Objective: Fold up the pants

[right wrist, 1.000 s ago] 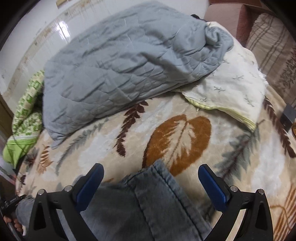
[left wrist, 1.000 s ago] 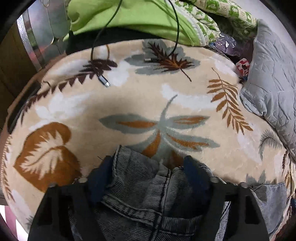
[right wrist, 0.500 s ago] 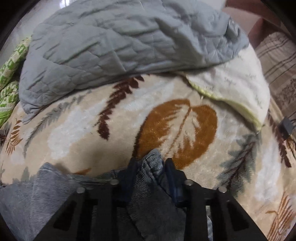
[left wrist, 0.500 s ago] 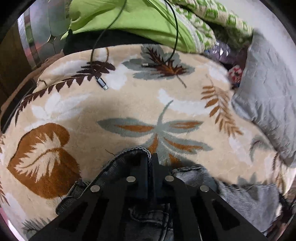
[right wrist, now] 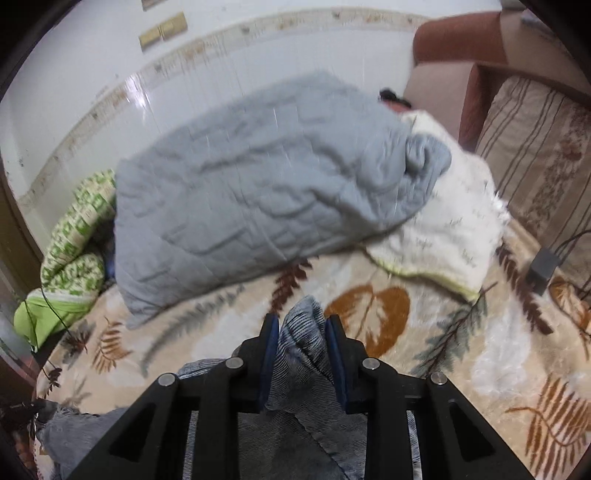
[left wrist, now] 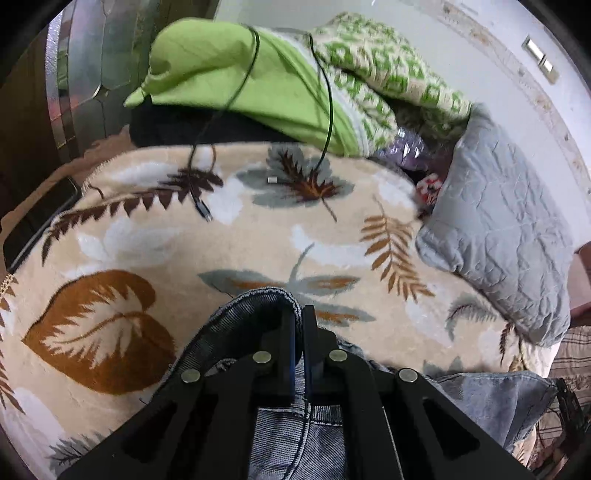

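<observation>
Both claws closed since earlier, pants (left wrist: pixel 255 310) pinched inside each

No legible text, label, brand, number or sign anywhere in either view; only leaf prints on the blanket (left wrist: pixel 229 243), a green-and-cream block pattern on the bedding (left wrist: pixel 384 74) (shapes, not letters), and a red-and-white packet (left wrist: pixel 430 186) too blurred and too small to read; two pale plates on the wall (right wrist: pixel 162 29), blank as far as can be told.
</observation>
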`<state>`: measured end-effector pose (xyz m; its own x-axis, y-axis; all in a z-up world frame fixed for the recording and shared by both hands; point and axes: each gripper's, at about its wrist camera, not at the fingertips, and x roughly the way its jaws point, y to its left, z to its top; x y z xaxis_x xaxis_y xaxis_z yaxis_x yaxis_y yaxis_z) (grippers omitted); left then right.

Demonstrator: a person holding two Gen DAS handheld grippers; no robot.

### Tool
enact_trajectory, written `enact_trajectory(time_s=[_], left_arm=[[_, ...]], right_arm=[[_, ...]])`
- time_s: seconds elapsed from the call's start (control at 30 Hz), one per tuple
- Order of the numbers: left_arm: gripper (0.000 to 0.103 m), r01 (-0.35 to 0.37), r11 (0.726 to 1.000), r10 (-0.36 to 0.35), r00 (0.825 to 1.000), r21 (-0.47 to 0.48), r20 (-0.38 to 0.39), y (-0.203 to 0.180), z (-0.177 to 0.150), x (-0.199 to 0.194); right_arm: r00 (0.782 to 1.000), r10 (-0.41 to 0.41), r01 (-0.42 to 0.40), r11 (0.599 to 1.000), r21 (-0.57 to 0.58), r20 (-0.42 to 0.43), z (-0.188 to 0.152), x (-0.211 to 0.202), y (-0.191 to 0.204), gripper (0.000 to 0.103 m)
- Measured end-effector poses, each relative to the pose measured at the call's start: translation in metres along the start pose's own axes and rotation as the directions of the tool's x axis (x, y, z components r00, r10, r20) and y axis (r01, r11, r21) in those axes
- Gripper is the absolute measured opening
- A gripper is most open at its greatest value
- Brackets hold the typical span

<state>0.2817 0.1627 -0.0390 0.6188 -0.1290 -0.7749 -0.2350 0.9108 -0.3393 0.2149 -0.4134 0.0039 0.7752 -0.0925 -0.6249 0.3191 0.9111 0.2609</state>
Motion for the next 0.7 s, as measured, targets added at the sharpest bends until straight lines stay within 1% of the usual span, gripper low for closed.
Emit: enact_trajectory(time_s=[0.03, 0.13, 0.2, 0.3, 0.37, 0.5, 0.53, 0.57, 0.63, 0.67, 0.7], left_arm=[[0.003, 0.009, 1.000, -0.009, 1.000, -0.002, 0.020, 0.000, 0.001, -0.006], [0.003, 0.037, 0.999, -0.036, 0.997, -0.010, 0.065, 0.001, 0.003, -0.021], [0.003, 0.048, 0.999, -0.047, 0.995, -0.008, 0.084, 0.000, 0.003, -0.028], [0.003, 0.055, 0.998, -0.054, 0.994, -0.005, 0.096, -0.003, 0.002, -0.033], [0.003, 0.082, 0.997, -0.081, 0.992, -0.006, 0.096, -0.005, -0.001, -0.038], [0.003, 0.099, 0.995, -0.102, 0.986, 0.028, 0.132, -0.015, -0.004, -0.056], [0.003, 0.106, 0.994, -0.110, 0.983, 0.039, 0.145, -0.017, -0.006, -0.064], [0.003, 0.107, 0.993, -0.113, 0.982, 0.047, 0.154, -0.018, -0.007, -0.068], [0.003, 0.110, 0.992, -0.119, 0.978, 0.061, 0.170, -0.020, -0.009, -0.077], [0.003, 0.114, 0.992, -0.123, 0.977, 0.063, 0.174, -0.020, -0.010, -0.080], [0.003, 0.118, 0.991, -0.128, 0.976, 0.066, 0.178, -0.020, -0.011, -0.084]], right_arm=[[1.000, -0.004, 0.004, 1.000, -0.005, 0.023, 0.002, -0.008, 0.000, 0.025], [0.996, -0.022, 0.023, 1.000, -0.008, 0.083, 0.008, -0.027, -0.002, 0.024], [0.997, -0.006, 0.006, 1.000, 0.007, 0.080, 0.010, -0.034, -0.007, 0.024], [0.999, 0.026, -0.027, 0.999, 0.025, 0.042, 0.007, -0.029, -0.014, 0.024], [0.999, 0.034, -0.034, 0.999, 0.015, -0.007, 0.001, -0.018, -0.016, 0.024], [0.987, 0.117, -0.109, 0.991, 0.078, -0.108, -0.008, 0.012, -0.025, 0.025], [0.986, 0.113, -0.104, 0.991, 0.082, -0.119, -0.009, 0.020, -0.027, 0.026], [0.987, 0.097, -0.087, 0.993, 0.078, -0.130, -0.010, 0.029, -0.028, 0.029], [0.983, 0.083, -0.072, 0.995, 0.074, -0.161, -0.013, 0.045, -0.029, 0.043], [0.980, 0.084, -0.071, 0.994, 0.079, -0.181, -0.014, 0.055, -0.030, 0.066], [0.977, 0.080, -0.063, 0.994, 0.089, -0.198, -0.017, 0.064, -0.032, 0.075]])
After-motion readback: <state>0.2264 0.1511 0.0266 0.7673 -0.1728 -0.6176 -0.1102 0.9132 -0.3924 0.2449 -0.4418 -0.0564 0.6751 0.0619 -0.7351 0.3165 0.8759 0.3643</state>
